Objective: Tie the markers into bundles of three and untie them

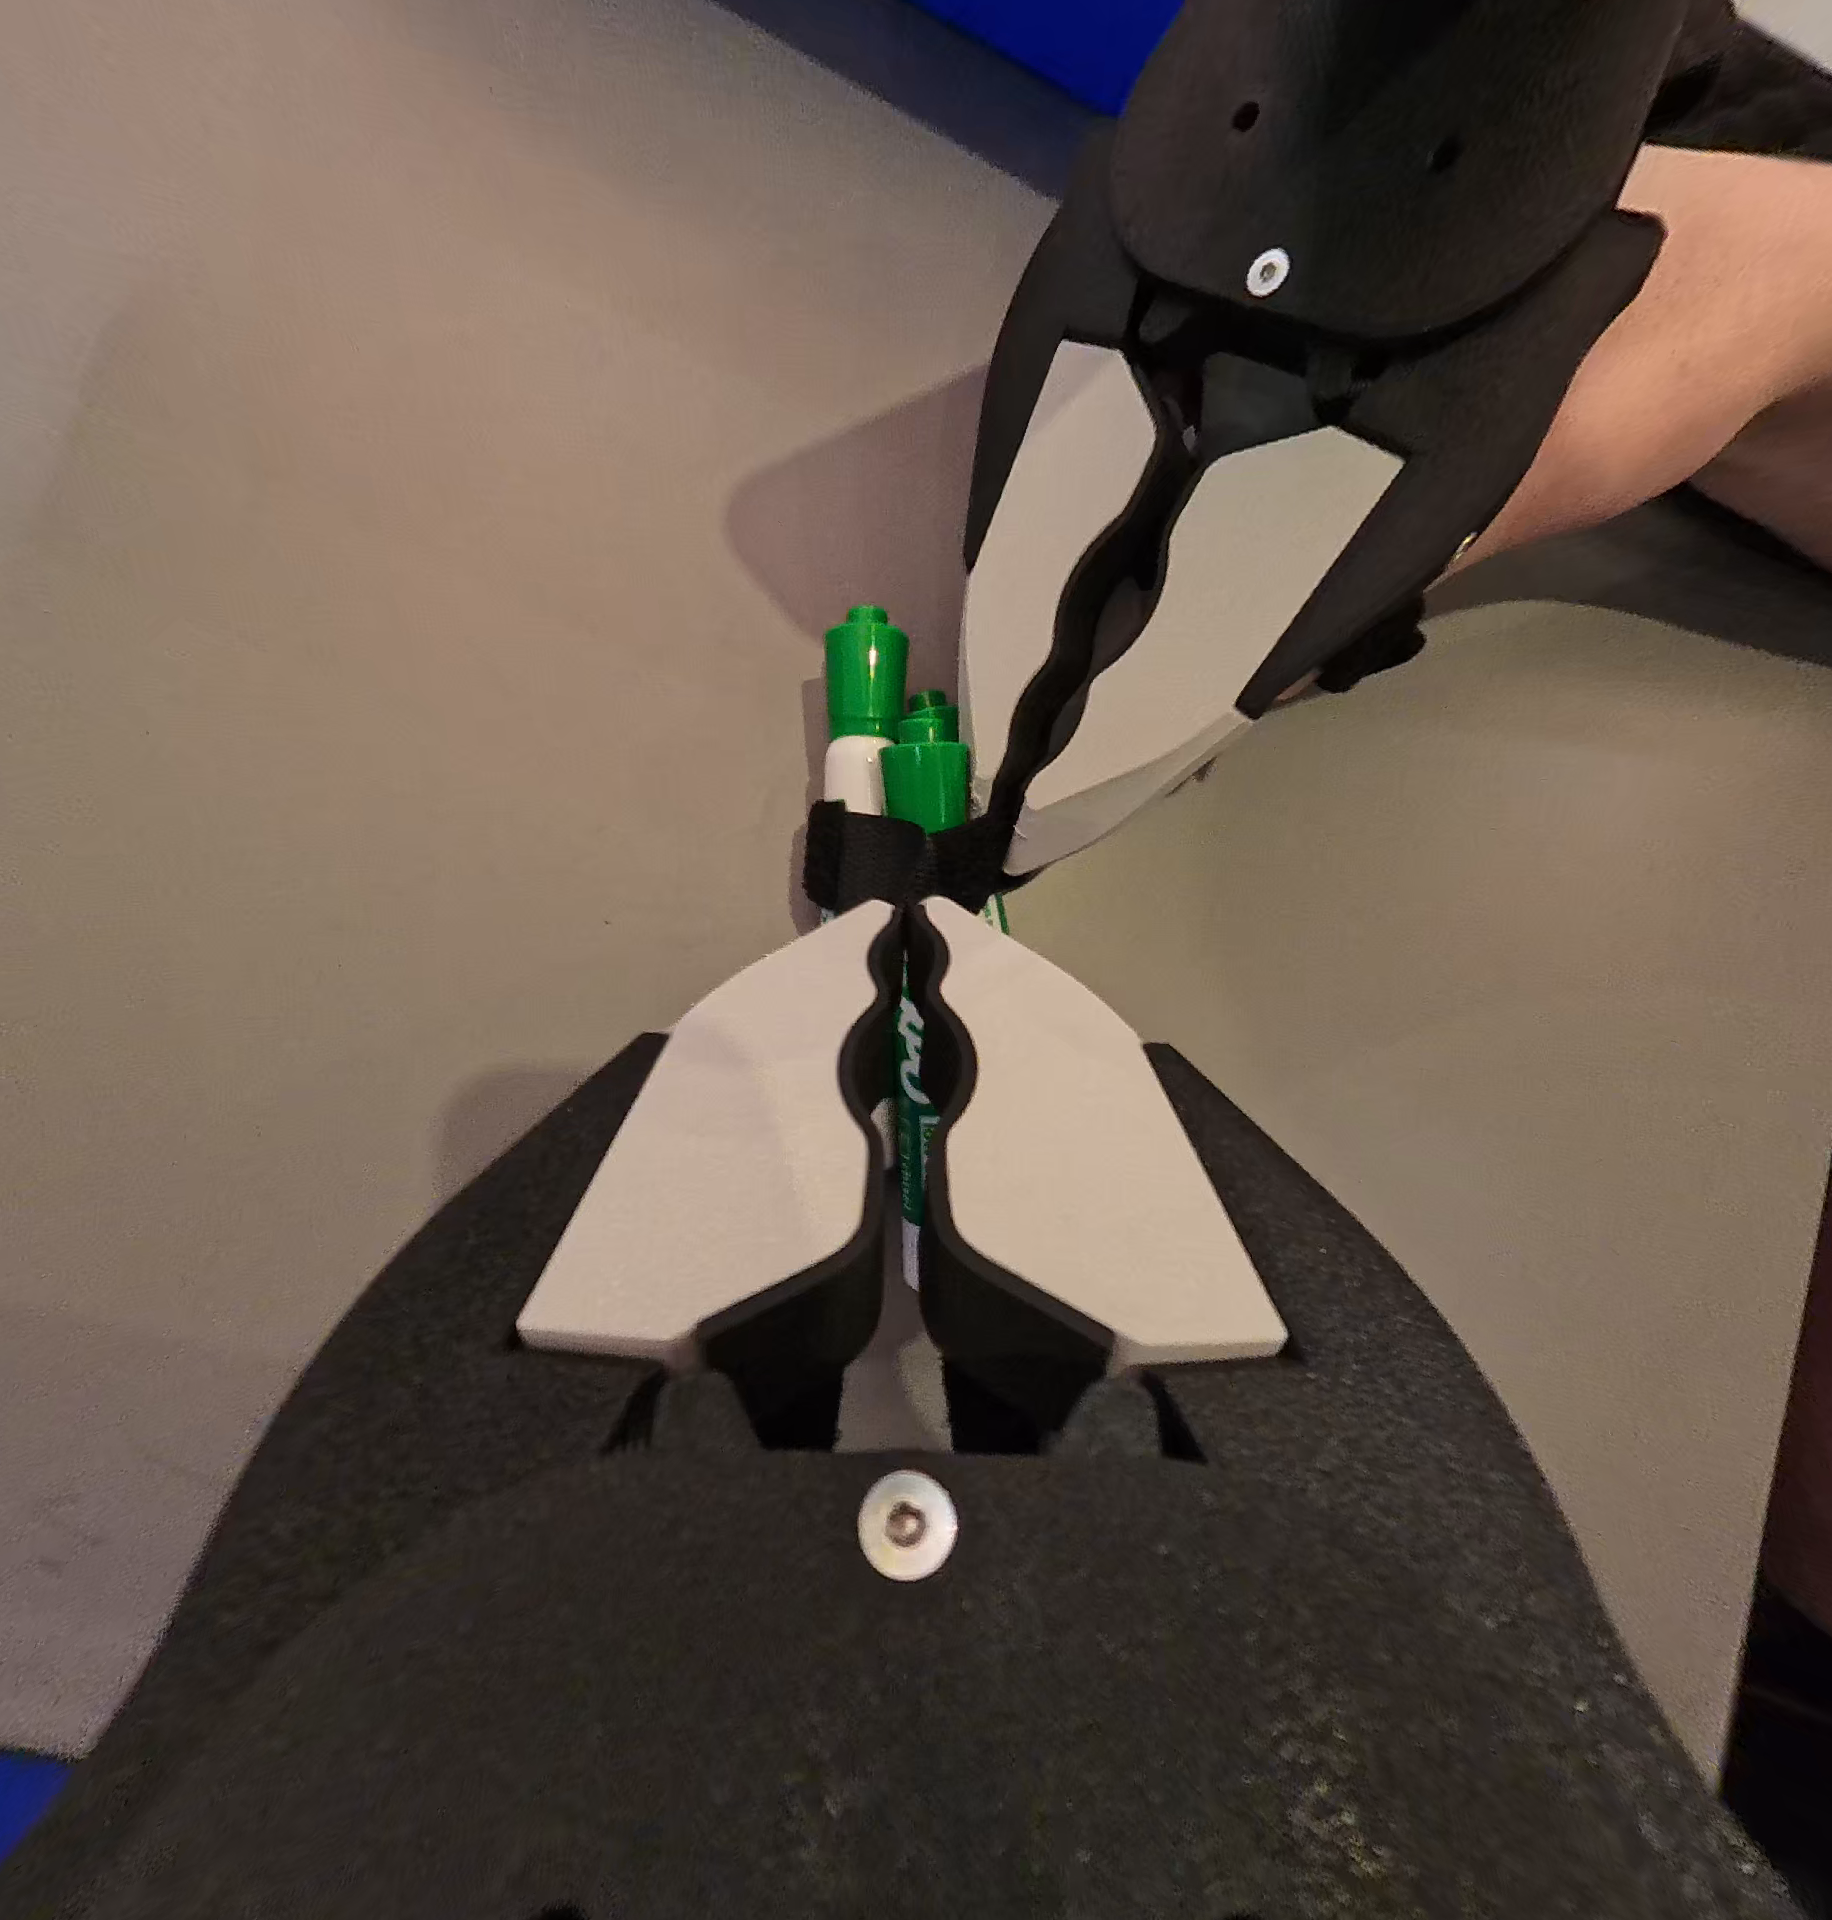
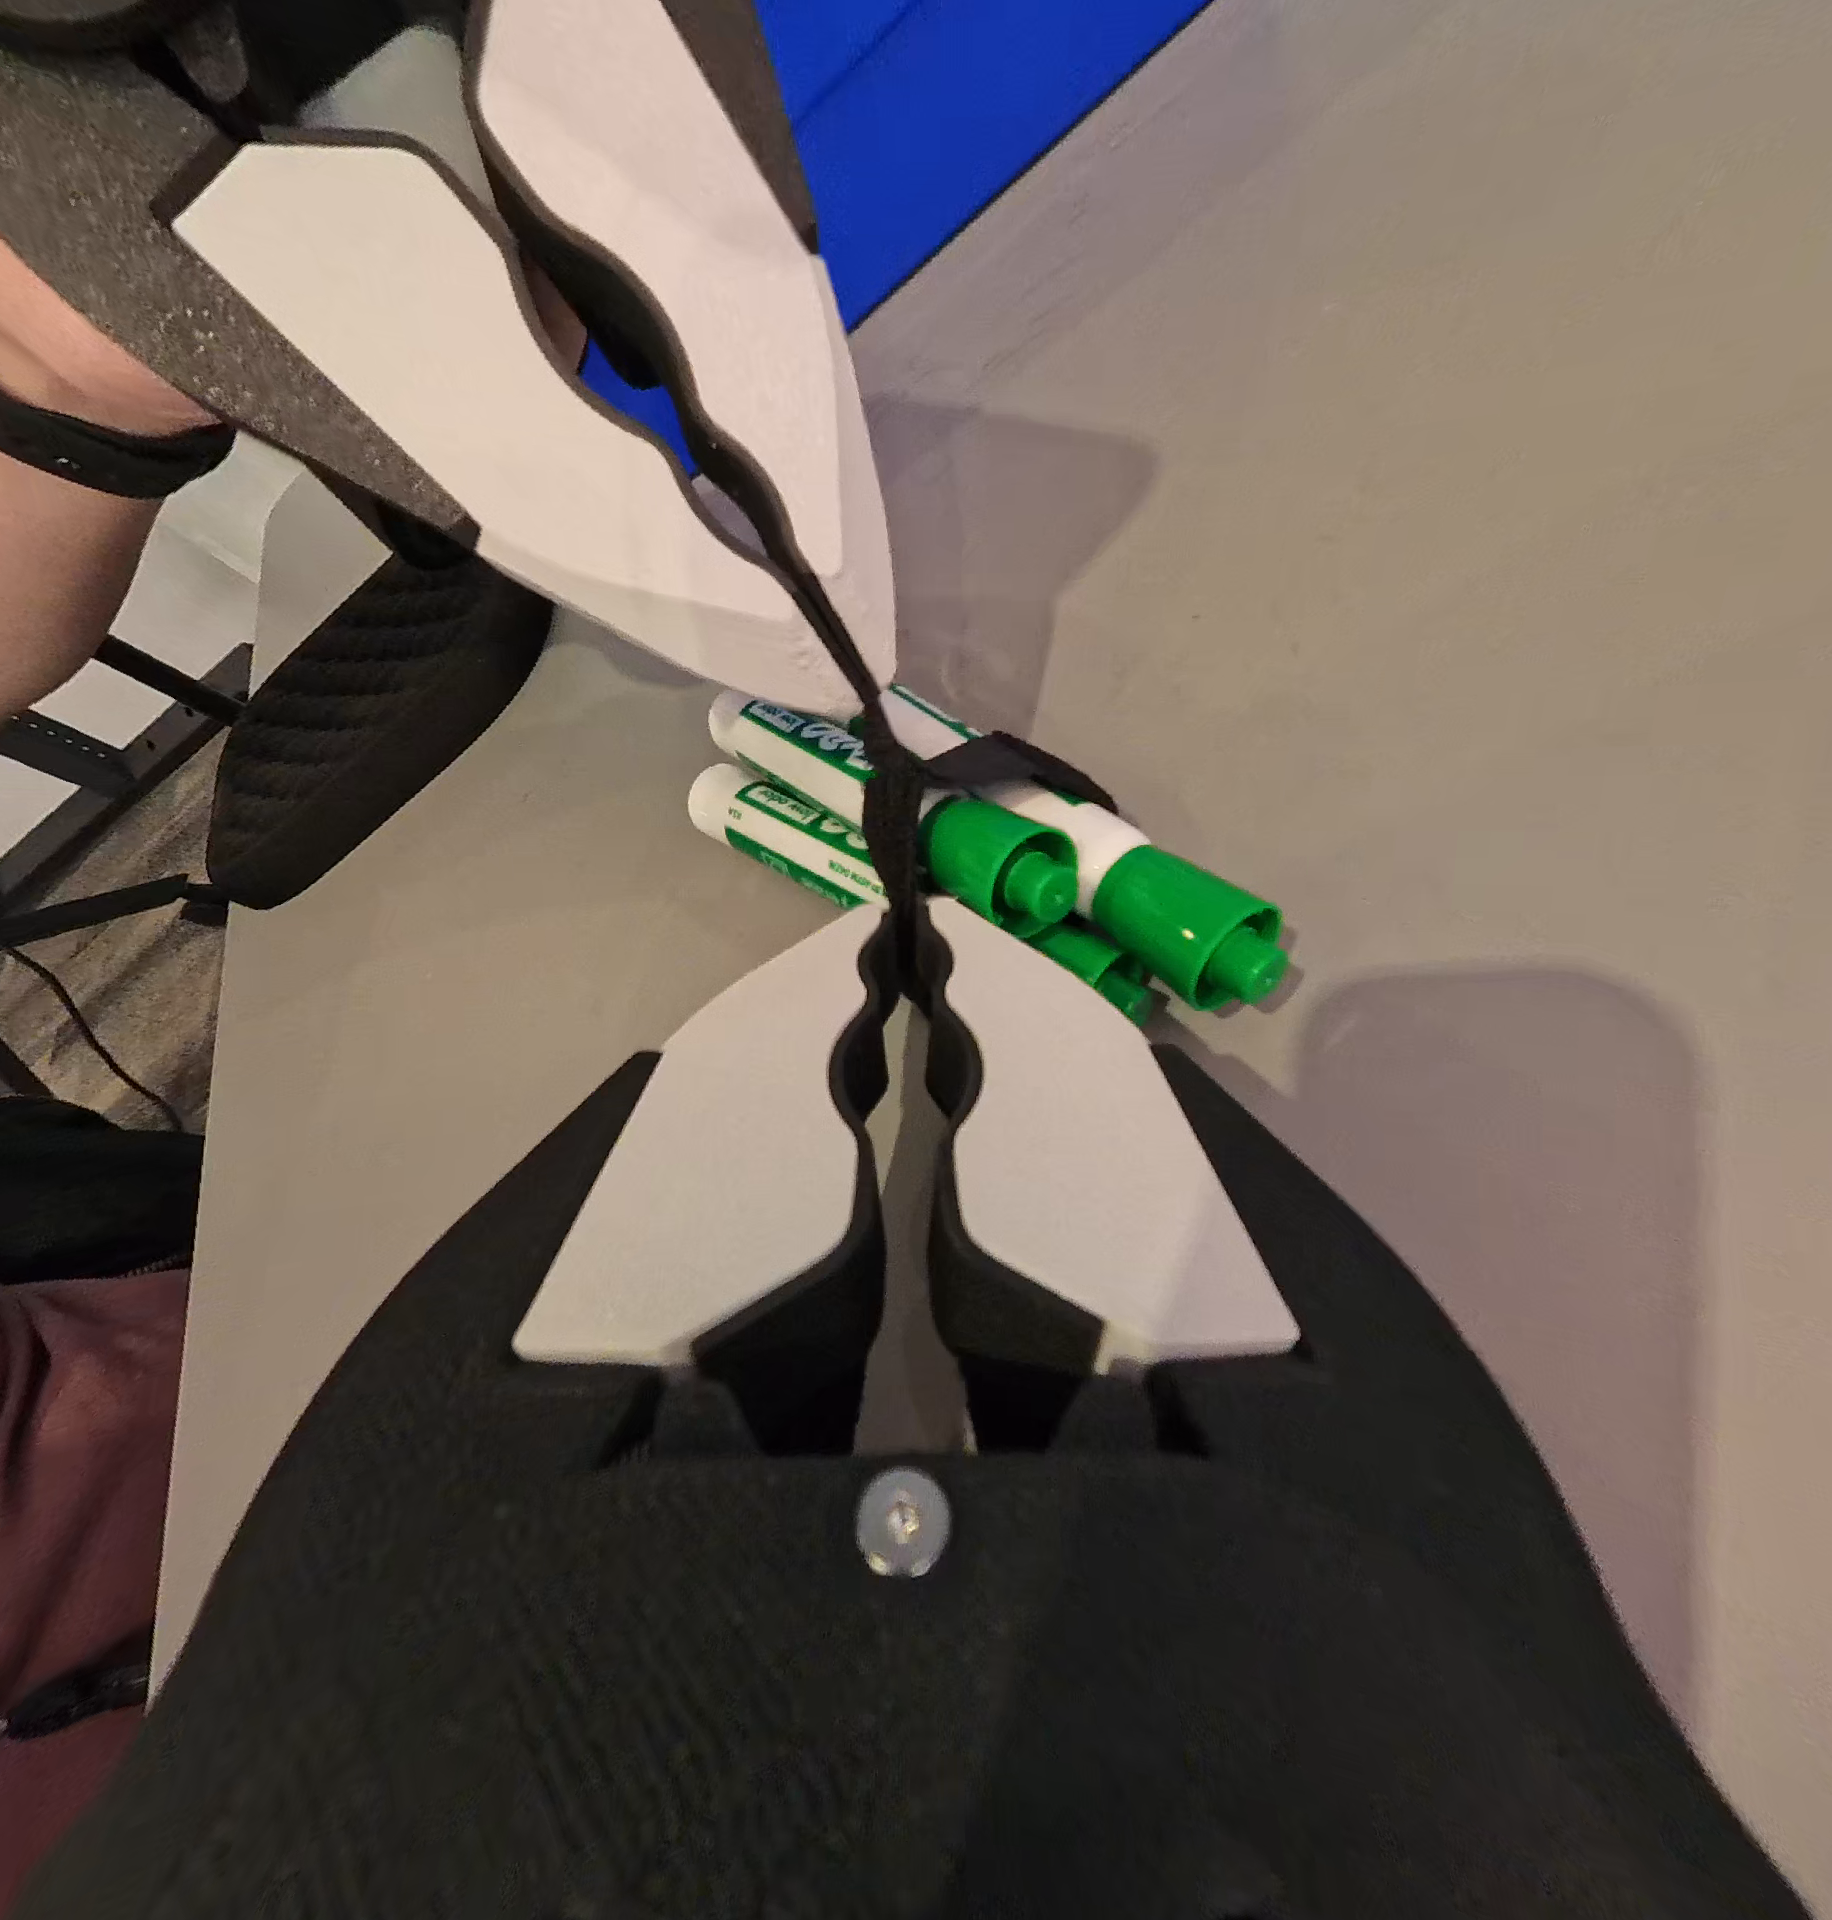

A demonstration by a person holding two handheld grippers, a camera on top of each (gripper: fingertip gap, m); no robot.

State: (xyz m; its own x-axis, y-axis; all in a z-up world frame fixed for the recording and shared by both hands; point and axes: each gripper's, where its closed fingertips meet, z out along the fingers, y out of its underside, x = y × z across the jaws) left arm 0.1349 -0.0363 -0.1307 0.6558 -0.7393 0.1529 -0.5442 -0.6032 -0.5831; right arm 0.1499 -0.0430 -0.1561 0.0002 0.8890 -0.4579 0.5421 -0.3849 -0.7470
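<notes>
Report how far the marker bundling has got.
Done: three green-capped markers lie together on the table with a black strap wrapped around them. In hand: the left gripper, jaws shut, pins the bundle; the right gripper, jaws shut, pinches the strap's tail. Left: whether the strap is being tightened or peeled off cannot be told; the untying remains.

Looks like an office: plain beige desk (image 2: 1411, 520), black mesh chair (image 2: 372, 727) beside it (cables (image 2: 70, 1023) on the floor).
</notes>
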